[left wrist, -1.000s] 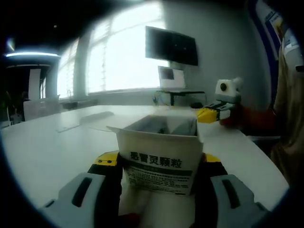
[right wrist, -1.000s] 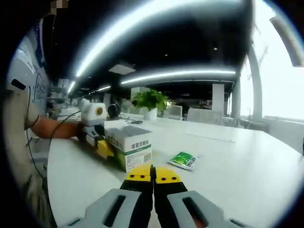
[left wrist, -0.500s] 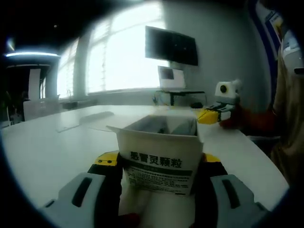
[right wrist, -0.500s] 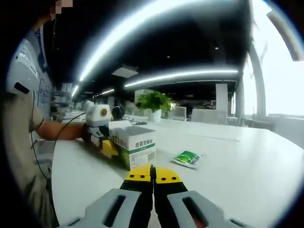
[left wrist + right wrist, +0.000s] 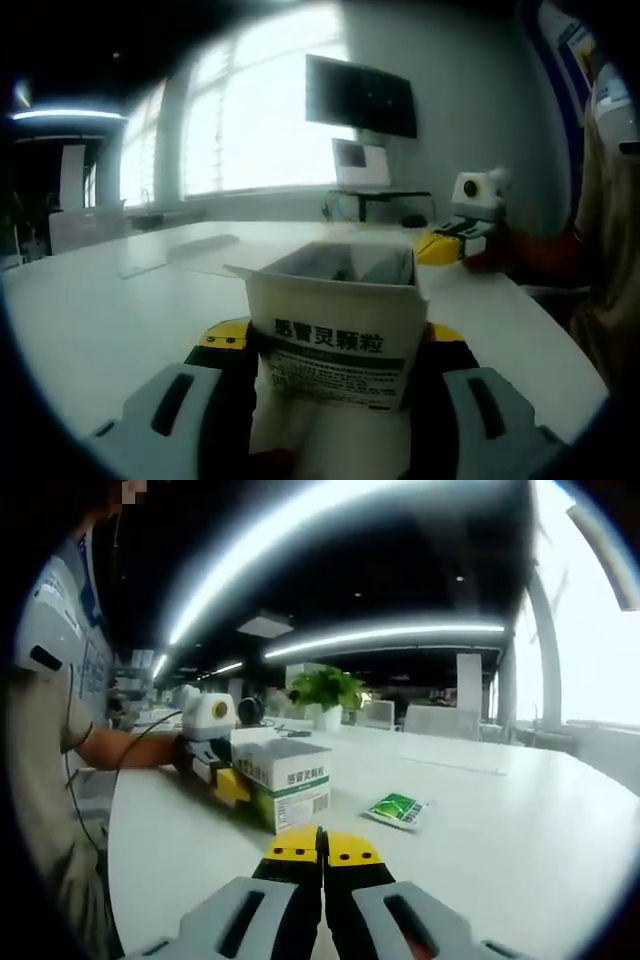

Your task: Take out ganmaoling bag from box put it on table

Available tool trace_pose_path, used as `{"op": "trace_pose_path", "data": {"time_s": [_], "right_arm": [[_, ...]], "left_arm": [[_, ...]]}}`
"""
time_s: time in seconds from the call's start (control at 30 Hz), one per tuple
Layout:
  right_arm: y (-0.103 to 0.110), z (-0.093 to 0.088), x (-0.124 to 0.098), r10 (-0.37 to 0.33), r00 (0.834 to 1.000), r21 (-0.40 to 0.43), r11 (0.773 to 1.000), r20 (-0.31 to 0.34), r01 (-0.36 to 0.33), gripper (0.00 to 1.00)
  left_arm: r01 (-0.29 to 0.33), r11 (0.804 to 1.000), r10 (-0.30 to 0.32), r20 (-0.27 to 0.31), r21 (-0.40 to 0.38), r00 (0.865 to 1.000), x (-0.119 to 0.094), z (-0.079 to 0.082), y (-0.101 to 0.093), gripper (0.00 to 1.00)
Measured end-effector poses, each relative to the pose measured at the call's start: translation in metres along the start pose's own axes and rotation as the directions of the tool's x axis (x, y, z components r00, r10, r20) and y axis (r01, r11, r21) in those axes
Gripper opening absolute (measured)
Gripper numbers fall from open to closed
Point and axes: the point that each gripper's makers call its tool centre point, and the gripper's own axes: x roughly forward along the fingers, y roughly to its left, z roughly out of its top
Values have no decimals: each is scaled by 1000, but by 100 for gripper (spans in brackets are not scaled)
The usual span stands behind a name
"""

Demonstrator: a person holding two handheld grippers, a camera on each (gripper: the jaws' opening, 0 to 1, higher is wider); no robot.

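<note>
In the left gripper view, the left claw [image 5: 335, 375] grips an open white cardboard medicine box with a green band [image 5: 335, 330] between its jaws, standing on the white tabletop [image 5: 110, 310]; pale sachets show inside.

In the right gripper view, the right claw [image 5: 322, 855] is fully closed and holds nothing. A green-and-white ganmaoling bag [image 5: 397, 809] lies flat on the tabletop just beside the box.

Open box [image 5: 335, 335] (green bag [image 5: 397, 809] beside)
</note>
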Motion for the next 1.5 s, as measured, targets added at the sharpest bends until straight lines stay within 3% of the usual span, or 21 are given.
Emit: {"op": "trace_pose_path", "data": {"time_s": [0.5, 0.7, 0.97, 1.5], "right_arm": [[0, -1, 0, 2, 1000, 1, 1000, -9, -2, 0], [-2, -3, 1, 14, 1000, 55, 998, -13, -13, 0], [1, -4, 1, 25, 999, 48, 999, -21, -24, 0], [6, -1, 2, 57, 998, 108, 993, -13, -55, 0]], "left_arm": [[2, 1000, -2, 3, 3, 1000, 0, 0, 0, 51], [3, 1000, -3, 7, 4, 1000, 1, 1, -1, 51], [18, 1000, -18, -1, -24, 1000, 1, 0, 0, 51], [8, 1000, -8, -4, -16, 1000, 1, 1, -7, 51]]}}
